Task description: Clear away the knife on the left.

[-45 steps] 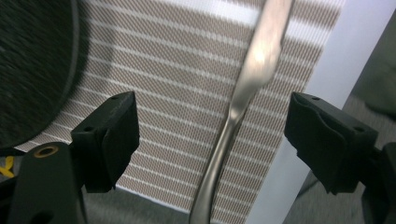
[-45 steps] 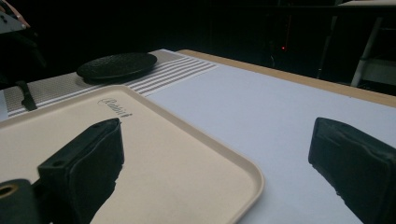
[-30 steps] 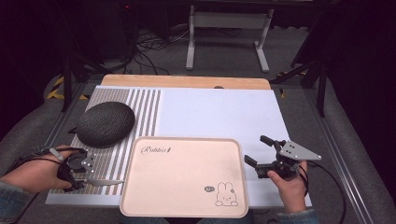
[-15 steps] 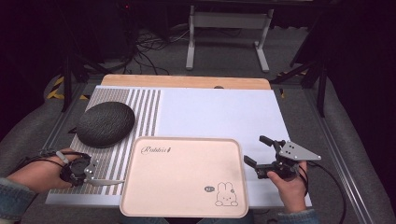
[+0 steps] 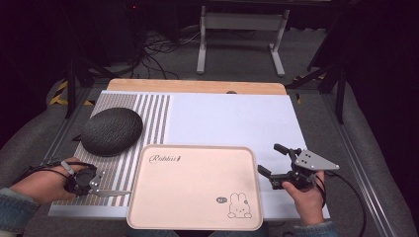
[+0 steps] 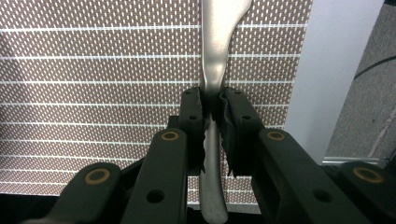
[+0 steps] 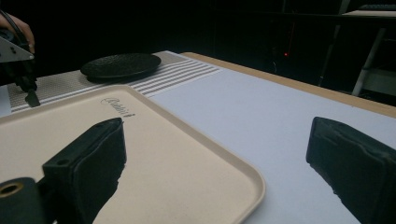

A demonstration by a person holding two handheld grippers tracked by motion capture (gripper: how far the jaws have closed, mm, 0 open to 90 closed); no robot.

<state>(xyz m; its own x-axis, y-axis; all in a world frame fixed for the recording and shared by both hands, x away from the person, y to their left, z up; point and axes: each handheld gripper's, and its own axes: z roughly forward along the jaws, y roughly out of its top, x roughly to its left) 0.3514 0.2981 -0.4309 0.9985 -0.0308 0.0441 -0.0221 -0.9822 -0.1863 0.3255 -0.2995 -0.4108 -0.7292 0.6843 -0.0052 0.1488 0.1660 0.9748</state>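
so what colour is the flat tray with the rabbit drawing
The rectangular tray with rounded corners is pale beige-pink, with a small dark rabbit outline in one corner. It shows best in the high view.

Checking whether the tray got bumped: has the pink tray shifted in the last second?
No. The pink tray keeps the same position against the dark round plate and the striped mat.

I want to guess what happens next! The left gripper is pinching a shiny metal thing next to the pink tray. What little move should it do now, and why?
Probably carry it a little sideways over the tray. The left gripper is shut on the metal utensil, whose tip stops beside the tray's edge above the striped mat. The right gripper waits open at the tray's other side.
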